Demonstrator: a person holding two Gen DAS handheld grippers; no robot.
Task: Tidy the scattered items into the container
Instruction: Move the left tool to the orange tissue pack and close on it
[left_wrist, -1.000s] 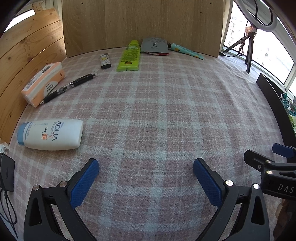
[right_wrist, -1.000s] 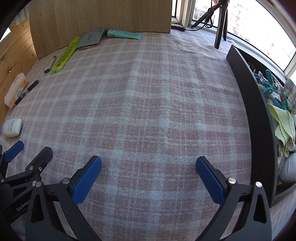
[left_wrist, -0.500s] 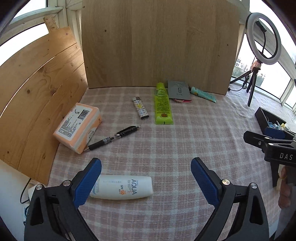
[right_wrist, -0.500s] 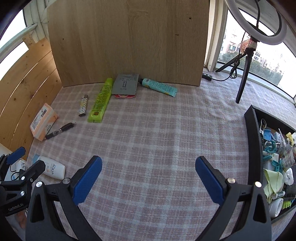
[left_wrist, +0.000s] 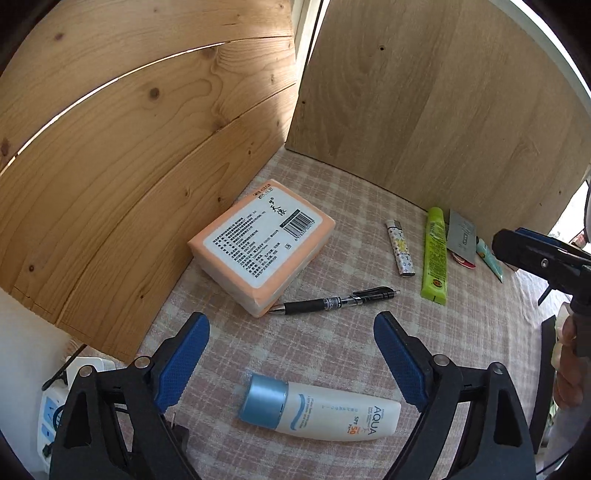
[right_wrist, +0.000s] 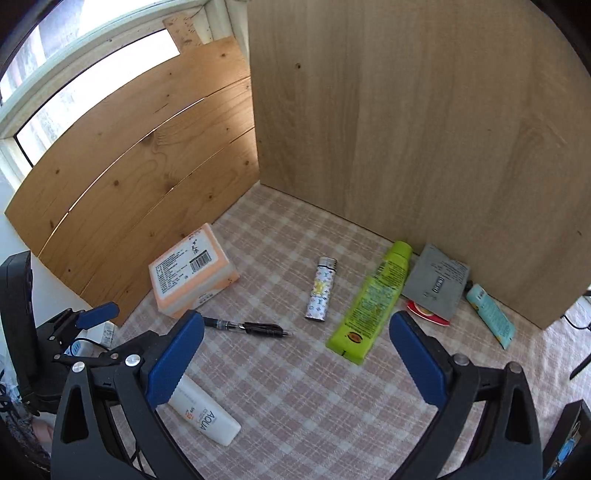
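Observation:
Scattered on the pink checked cloth (left_wrist: 332, 347) lie a white AQUA sunscreen bottle (left_wrist: 321, 411) (right_wrist: 207, 417), a black pen (left_wrist: 336, 301) (right_wrist: 247, 326), an orange tissue pack (left_wrist: 262, 243) (right_wrist: 190, 277), a patterned lighter (left_wrist: 400, 253) (right_wrist: 321, 290), a green tube (left_wrist: 435, 254) (right_wrist: 373, 302), a grey sachet (right_wrist: 437, 282) and a teal tube (right_wrist: 489, 315). My left gripper (left_wrist: 291, 363) is open, just above the sunscreen bottle. My right gripper (right_wrist: 295, 363) is open, above the cloth near the pen. The container's black edge (right_wrist: 569, 435) shows at lower right.
Wooden boards (left_wrist: 147, 147) (right_wrist: 406, 129) wall the cloth at left and back. A white power strip (left_wrist: 55, 406) lies off the cloth's left edge. A red round item (right_wrist: 424, 312) peeks from under the grey sachet.
Both grippers have risen and swung left toward the scattered items. The left gripper now hangs over the sunscreen bottle. The container has slid almost out of view.

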